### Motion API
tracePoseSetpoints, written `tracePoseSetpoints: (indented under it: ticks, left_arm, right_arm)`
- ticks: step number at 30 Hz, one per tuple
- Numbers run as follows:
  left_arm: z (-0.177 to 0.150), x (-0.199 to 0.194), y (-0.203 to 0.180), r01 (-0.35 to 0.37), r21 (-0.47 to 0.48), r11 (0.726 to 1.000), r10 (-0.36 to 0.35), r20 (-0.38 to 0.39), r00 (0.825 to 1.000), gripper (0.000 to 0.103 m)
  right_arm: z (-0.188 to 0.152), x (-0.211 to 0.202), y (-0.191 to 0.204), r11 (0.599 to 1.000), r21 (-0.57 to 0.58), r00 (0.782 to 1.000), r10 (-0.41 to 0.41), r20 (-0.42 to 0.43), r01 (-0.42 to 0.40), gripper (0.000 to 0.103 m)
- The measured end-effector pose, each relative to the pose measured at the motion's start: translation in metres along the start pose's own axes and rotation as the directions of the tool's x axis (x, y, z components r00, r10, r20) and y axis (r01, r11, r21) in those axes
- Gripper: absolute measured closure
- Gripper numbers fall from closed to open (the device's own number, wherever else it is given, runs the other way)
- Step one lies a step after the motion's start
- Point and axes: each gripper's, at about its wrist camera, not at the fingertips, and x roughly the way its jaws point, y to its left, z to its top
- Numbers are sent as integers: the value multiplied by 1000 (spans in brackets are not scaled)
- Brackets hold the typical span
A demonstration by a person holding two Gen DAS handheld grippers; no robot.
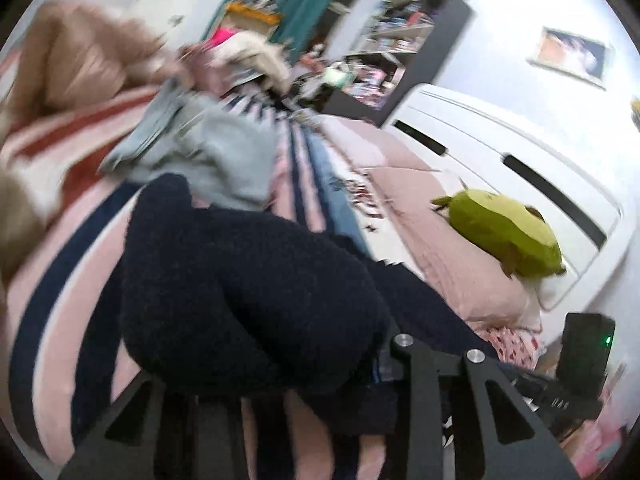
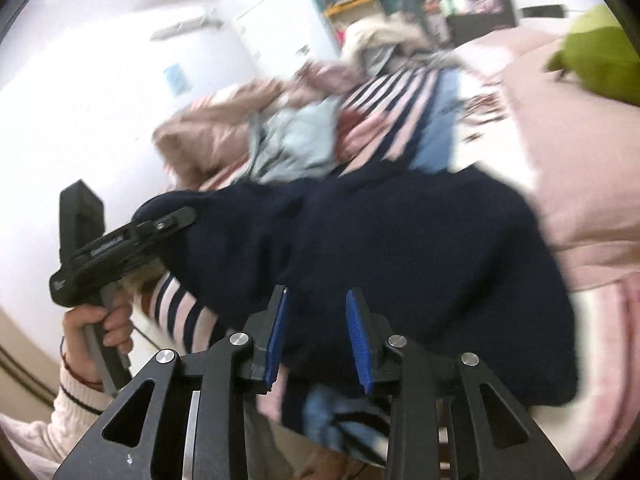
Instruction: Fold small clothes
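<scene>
A dark navy fleece garment [image 2: 380, 240] lies on the striped bedspread [image 1: 80, 240]. In the right wrist view my left gripper [image 2: 176, 216] is shut on the garment's left corner and holds it up. In the left wrist view the navy fleece [image 1: 248, 288] bulges over the fingers and hides them. My right gripper [image 2: 316, 332] is open, its blue pads [image 2: 276, 336] either side of the garment's near edge, above the cloth. A light grey-blue garment [image 1: 216, 156] lies crumpled further back on the bed.
A pile of tan and pink clothes [image 1: 80, 60] sits at the far end of the bed. A green plush toy [image 1: 508, 236] lies on the pink pillow [image 1: 460, 264] by the white headboard [image 1: 520, 152]. Shelves [image 1: 400, 40] stand beyond the bed.
</scene>
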Motion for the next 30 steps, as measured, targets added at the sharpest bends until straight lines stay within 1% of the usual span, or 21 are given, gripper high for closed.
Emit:
tracePoseSetpoints:
  ticks: [2,4,5,7,10,11,13,14,15,17,19,20,21,23,24,25,26,27,28,29,30]
  left_arm:
    - [12,9,-31,11,104,995,-11,-3,1000,73]
    - [18,19,-58,44,176,983,-42,-17,999,73]
    - [20,27,-74,71,215,974,-66,-32,997,73]
    - [16,46,-109,124,285,951,-105,-79,991,73]
    - [-5,75,-155,212,367,906,-154,-181,971,73]
    - [-18,90,-168,257,383,888,-172,-241,955,73]
    - [-37,111,-178,320,372,871,-195,-337,921,70]
    - [-50,124,-181,339,355,871,-191,-391,900,70]
    - [-58,127,-183,337,356,872,-187,-394,900,68]
    - [-65,123,-187,339,372,864,-196,-372,907,60]
    - [-60,114,-188,382,337,860,-245,-383,890,36]
    - [-55,106,-184,414,300,860,-285,-391,875,32]
    - [-51,100,-182,427,280,860,-303,-393,868,27]
    - [-41,84,-177,447,239,862,-338,-388,858,25]
    - [-36,72,-172,465,210,860,-366,-382,849,25]
    - [-33,63,-171,474,195,858,-384,-370,846,24]
    - [-30,53,-167,477,189,858,-394,-352,849,23]
    - [-28,43,-164,464,199,863,-387,-328,862,21]
    - [-26,33,-157,435,215,874,-364,-301,881,20]
    - [-24,25,-151,397,231,888,-330,-278,902,19]
    - [-22,21,-145,365,240,900,-302,-261,917,19]
  right_arm:
    - [1,-25,-16,999,34,998,-13,55,11,77]
    - [-1,-51,-31,997,68,993,-29,113,21,74]
    - [-2,-61,-37,996,81,990,-36,135,25,71]
    - [-5,-80,-48,994,102,983,-52,174,35,70]
    - [-9,-98,-59,991,121,977,-74,201,50,70]
    - [-9,-102,-62,990,128,975,-79,207,53,70]
    - [-12,-109,-68,988,140,974,-87,212,57,70]
    - [-15,-110,-70,987,147,973,-94,212,63,71]
    - [-16,-111,-73,986,155,972,-101,211,69,70]
    - [-17,-114,-78,982,170,971,-112,209,77,71]
    - [-16,-112,-79,981,174,972,-120,204,84,70]
    - [-16,-113,-79,982,172,972,-118,203,83,70]
    - [-13,-112,-78,982,168,972,-115,205,80,70]
    - [-11,-113,-67,986,151,971,-106,215,74,64]
    - [-7,-112,-63,988,139,970,-101,221,71,59]
    - [-3,-111,-57,990,120,969,-94,227,68,54]
    - [0,-109,-50,993,102,969,-88,231,66,51]
    - [5,-107,-44,995,82,969,-82,234,64,46]
    - [11,-103,-34,997,51,968,-73,240,62,42]
    - [16,-98,-26,998,25,969,-64,240,60,41]
    - [19,-93,-19,998,2,970,-56,236,57,40]
